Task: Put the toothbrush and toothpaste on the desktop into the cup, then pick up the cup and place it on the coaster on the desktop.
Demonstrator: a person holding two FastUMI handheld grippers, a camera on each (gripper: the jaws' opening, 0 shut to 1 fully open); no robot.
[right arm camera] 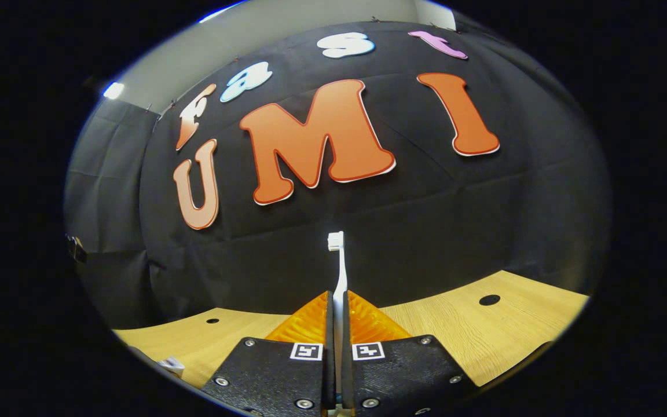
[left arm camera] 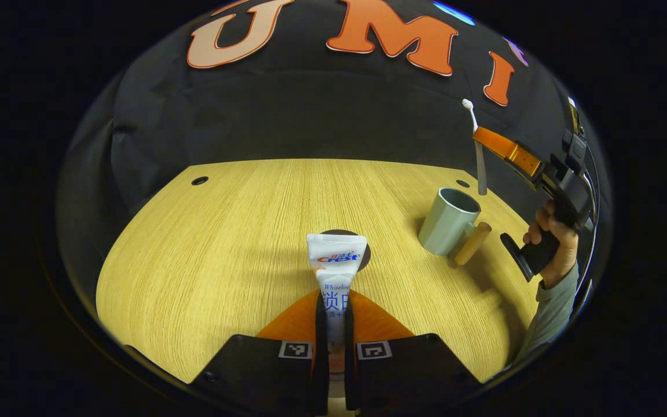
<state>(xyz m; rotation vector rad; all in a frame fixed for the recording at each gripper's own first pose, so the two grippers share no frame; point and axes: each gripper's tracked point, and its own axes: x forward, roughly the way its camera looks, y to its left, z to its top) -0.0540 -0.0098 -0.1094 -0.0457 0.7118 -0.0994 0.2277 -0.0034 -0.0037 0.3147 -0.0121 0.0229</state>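
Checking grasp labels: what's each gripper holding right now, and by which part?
Left gripper is shut on the toothpaste, near its lower end. Right gripper is shut on the toothbrush, on the handle, bristle head up.

The toothpaste (left arm camera: 333, 272) partly hides the coaster (left arm camera: 362, 250); the toothbrush (right arm camera: 339, 272) handle's lower end is hidden.

Left tongs (left arm camera: 333, 324) and right tongs (right arm camera: 338, 324) both clamped, right raised.

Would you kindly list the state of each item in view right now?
Toothpaste: gripped by the left tool, lifted.
Toothbrush: upright, clamped in the right tool, above the cup.
Cup: upright on the desk, nothing visible inside.
Coaster: flat, partly behind the toothpaste.
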